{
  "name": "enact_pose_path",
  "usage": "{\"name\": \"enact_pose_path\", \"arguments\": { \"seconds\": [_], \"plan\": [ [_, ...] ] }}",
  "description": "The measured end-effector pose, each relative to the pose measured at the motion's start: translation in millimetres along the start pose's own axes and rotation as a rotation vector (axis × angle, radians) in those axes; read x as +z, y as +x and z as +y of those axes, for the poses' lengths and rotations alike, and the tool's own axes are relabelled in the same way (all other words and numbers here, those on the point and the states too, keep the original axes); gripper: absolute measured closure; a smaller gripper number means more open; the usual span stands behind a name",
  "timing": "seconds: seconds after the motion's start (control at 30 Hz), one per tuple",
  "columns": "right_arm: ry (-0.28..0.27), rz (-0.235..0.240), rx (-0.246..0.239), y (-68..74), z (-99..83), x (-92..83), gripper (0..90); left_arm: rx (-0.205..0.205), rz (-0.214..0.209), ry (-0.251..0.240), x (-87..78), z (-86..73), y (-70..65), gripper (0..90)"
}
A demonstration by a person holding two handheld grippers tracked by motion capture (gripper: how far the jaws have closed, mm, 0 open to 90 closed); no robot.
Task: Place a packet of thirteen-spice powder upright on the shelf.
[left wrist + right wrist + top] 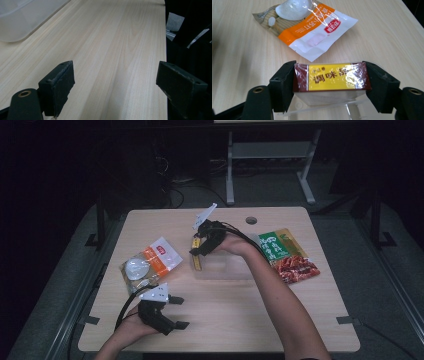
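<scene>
In the right gripper view, a yellow and brown packet point(332, 76) sits squarely between the two black jaws of the right gripper point(331, 82). Both pads press on its short ends, so the jaws stand about as far apart as the packet is long and have it clamped. Under the packet and the jaw tips lies the clear rim of a box point(322, 106). Beyond the jaws, well apart from them on the table point(237, 50), lies an orange and white pouch point(304, 27) with a clear end.

In the high view the right gripper point(198, 251) points down at the near-left corner of the clear box point(225, 267), with the packet point(197, 256) in its jaws just over that edge. The pouch point(150, 262) lies off to the left of them. A green and red bag point(289, 256) lies on the far side of the box, behind the right hand.

The left gripper point(179, 312) rests low near the table's front edge. In its own view the left gripper point(115, 80) has its jaws wide apart with only bare table point(120, 50) between them; the box point(22, 17) shows ahead and to the left of the jaws.
</scene>
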State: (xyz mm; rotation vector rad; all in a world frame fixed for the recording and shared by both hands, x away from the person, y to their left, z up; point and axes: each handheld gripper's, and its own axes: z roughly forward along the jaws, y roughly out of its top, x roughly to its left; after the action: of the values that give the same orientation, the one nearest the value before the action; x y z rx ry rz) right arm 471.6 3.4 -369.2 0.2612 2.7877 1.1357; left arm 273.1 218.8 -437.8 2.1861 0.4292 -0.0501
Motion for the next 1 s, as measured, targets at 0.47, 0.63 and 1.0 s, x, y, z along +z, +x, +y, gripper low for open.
{"name": "enact_pose_path", "arguments": {
  "seconds": [0.47,0.63,1.0],
  "plan": [
    [-0.065,-0.032,0.038,5.3,-2.0,-28.1,17.0,-0.010,0.015,0.001,-0.6,-1.3,1.7,14.6],
    [-0.079,-0.054,0.054,12.0,-9.4,-46.1,16.2,-0.017,0.025,0.007,-0.6,-1.8,2.4,14.7],
    [-0.091,-0.099,0.104,31.3,-36.8,-73.8,16.7,-0.030,0.038,0.016,-0.4,-3.0,4.5,14.6]
  ]
}}
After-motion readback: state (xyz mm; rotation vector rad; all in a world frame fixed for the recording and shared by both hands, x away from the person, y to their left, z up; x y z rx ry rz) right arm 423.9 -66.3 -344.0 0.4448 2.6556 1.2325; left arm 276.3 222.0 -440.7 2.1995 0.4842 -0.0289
